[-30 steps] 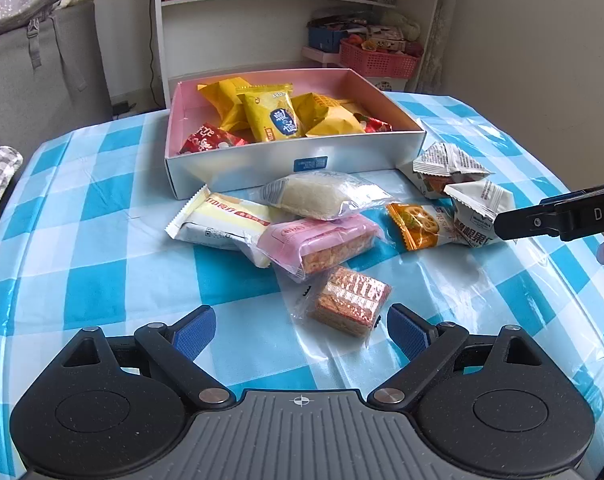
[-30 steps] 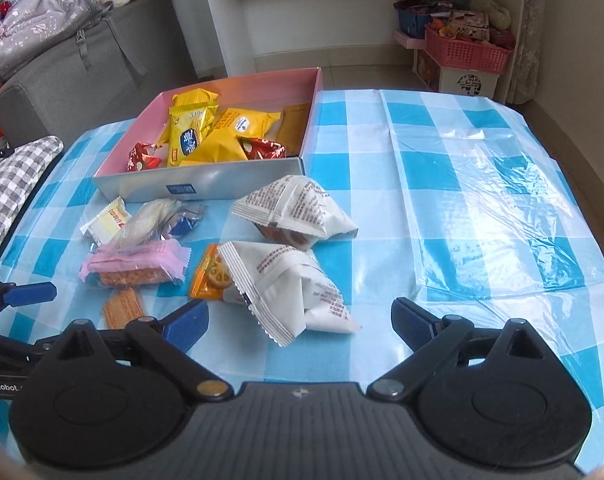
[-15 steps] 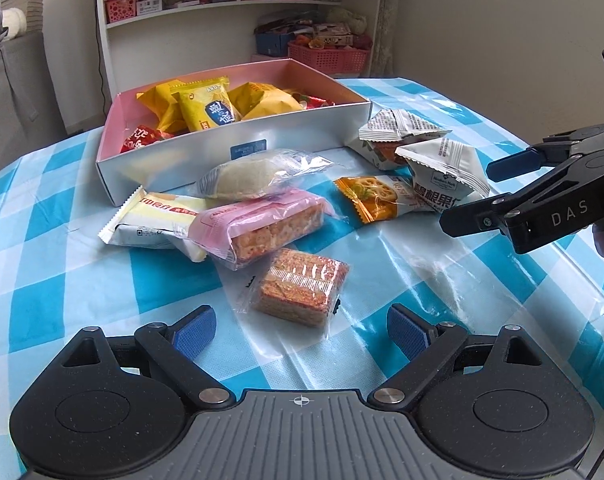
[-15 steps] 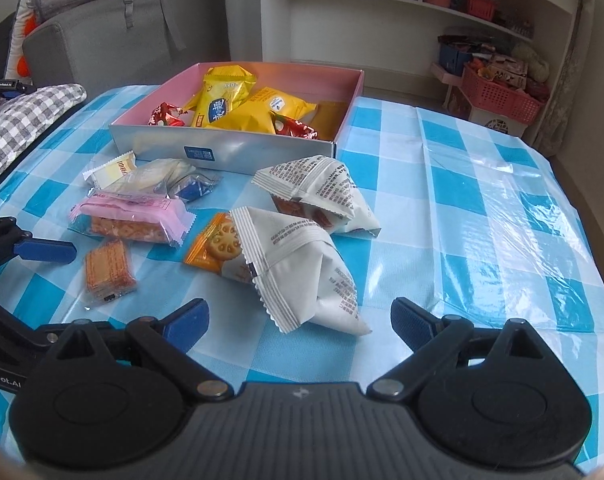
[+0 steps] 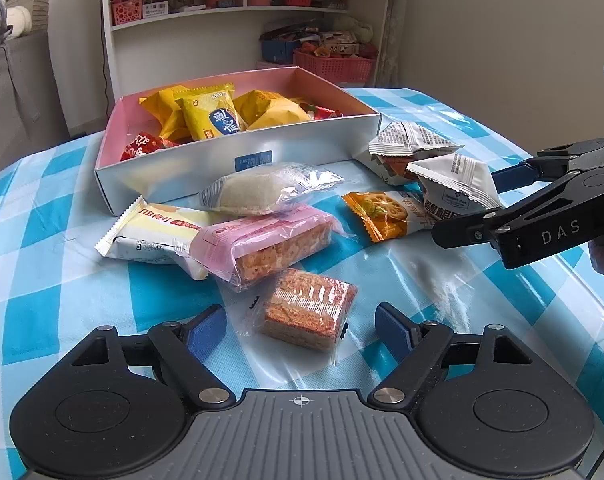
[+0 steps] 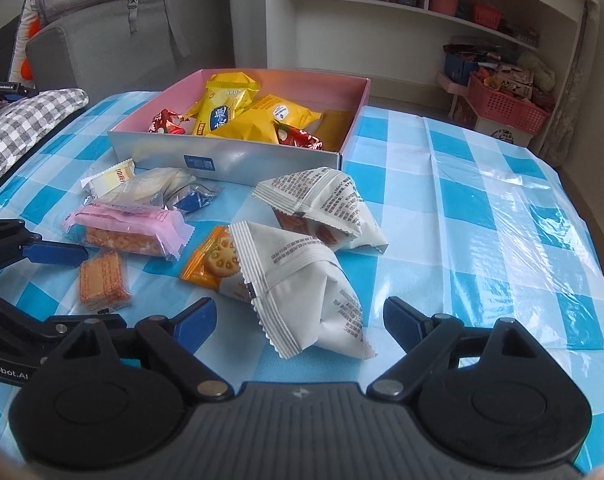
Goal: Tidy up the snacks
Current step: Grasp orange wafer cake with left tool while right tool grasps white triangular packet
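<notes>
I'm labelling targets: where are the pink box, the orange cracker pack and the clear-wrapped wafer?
pink box (image 5: 238, 162): left wrist view, front wall.
orange cracker pack (image 6: 212, 260): right wrist view, printed front.
wafer (image 5: 308, 308): left wrist view, top face.

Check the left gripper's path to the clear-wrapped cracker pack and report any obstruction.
Nothing visible blocks it. The cracker pack lies between the left gripper fingers, whose jaws have just been closing but are not yet touching it.

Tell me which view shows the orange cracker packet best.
The left wrist view: the orange packet lies mostly bare, printed face up. In the right wrist view a white bag covers its far half.
</notes>
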A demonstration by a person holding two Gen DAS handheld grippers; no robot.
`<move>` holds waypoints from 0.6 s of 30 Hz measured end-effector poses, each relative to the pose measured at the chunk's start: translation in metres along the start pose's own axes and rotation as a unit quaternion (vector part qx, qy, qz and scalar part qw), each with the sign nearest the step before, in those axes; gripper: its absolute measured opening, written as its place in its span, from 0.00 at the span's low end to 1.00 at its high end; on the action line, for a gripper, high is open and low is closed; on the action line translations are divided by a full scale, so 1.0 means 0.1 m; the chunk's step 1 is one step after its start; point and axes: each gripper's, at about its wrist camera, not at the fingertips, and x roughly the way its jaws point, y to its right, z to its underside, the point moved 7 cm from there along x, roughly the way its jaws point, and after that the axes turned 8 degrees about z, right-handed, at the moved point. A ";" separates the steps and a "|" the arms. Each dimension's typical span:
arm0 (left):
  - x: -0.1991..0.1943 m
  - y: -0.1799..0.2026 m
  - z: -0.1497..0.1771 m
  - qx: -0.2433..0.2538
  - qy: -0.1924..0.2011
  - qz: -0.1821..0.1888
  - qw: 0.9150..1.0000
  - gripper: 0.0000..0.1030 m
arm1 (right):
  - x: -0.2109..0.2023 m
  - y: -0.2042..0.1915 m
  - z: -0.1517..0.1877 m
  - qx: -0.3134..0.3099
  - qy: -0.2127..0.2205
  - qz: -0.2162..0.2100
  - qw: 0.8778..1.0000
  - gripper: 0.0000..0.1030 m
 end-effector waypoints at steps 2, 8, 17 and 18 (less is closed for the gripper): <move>0.00 0.00 -0.01 -0.001 0.001 0.001 1.000 0.73 | 0.00 0.00 -0.01 0.000 0.001 0.000 1.000 0.84; -0.01 -0.01 -0.02 -0.002 0.001 -0.001 1.000 0.61 | 0.00 0.00 -0.02 -0.001 0.003 0.001 1.000 0.76; -0.04 0.02 -0.02 -0.001 -0.008 0.003 1.000 0.45 | 0.00 0.00 -0.05 -0.001 0.005 0.007 1.000 0.57; -0.04 0.03 -0.02 0.001 -0.010 0.004 1.000 0.43 | 0.00 0.01 -0.05 -0.001 0.006 0.008 1.000 0.55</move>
